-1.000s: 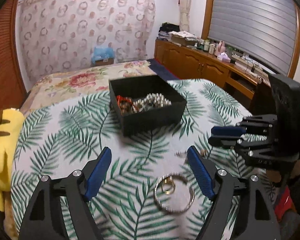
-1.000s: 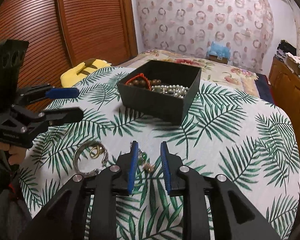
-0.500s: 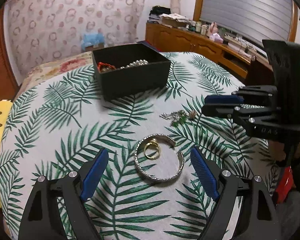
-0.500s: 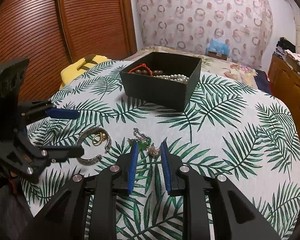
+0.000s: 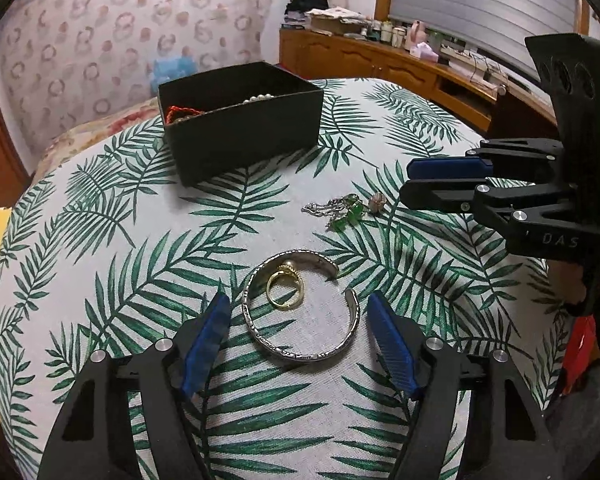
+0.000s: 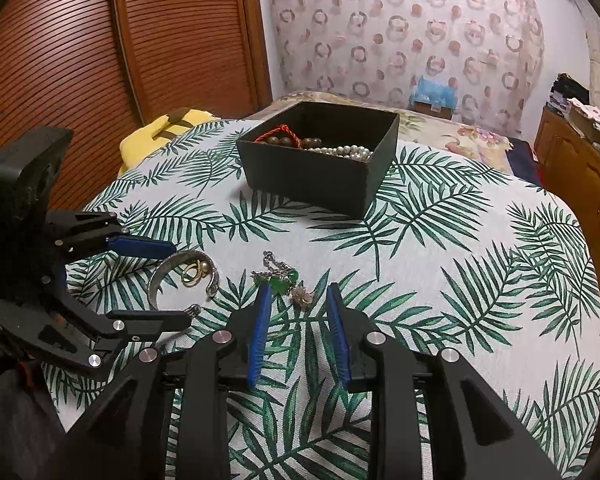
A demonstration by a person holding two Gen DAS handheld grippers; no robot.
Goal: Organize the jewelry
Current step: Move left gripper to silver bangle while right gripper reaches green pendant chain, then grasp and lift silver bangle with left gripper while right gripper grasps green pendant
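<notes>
Left wrist view: left gripper (image 5: 298, 312) low over the leaf-print tablecloth (image 5: 100, 240), jaws spread wide to either side of the open silver cuff bracelet (image 5: 300, 312); blue pads just beside the band, contact not certain. A small gold ring (image 5: 286, 290) lies inside the cuff, near its far rim. Black square cardboard box (image 5: 240, 128) stands well beyond, holding a pearl strand (image 5: 260, 98) and a red cord (image 5: 176, 112).

Risk, judged: closing on the cuff may squeeze its gap shut or skid it on the cloth; the ring could be dragged along or left behind. Cloth could bunch under the pads.

Right wrist view: right gripper (image 6: 296, 304), jaws partly apart, tips just short of the tangled silver chain with green stones (image 6: 280, 278); nothing held. The left gripper sits close to the left, around the cuff.

Risk, judged: the chain is limp, so a partial pinch may let part of it trail or snag.

Room: open cloth lies between both pieces and the box; table edge falls away right and near. The two grippers are near each other, so lifting together invites a knock.
</notes>
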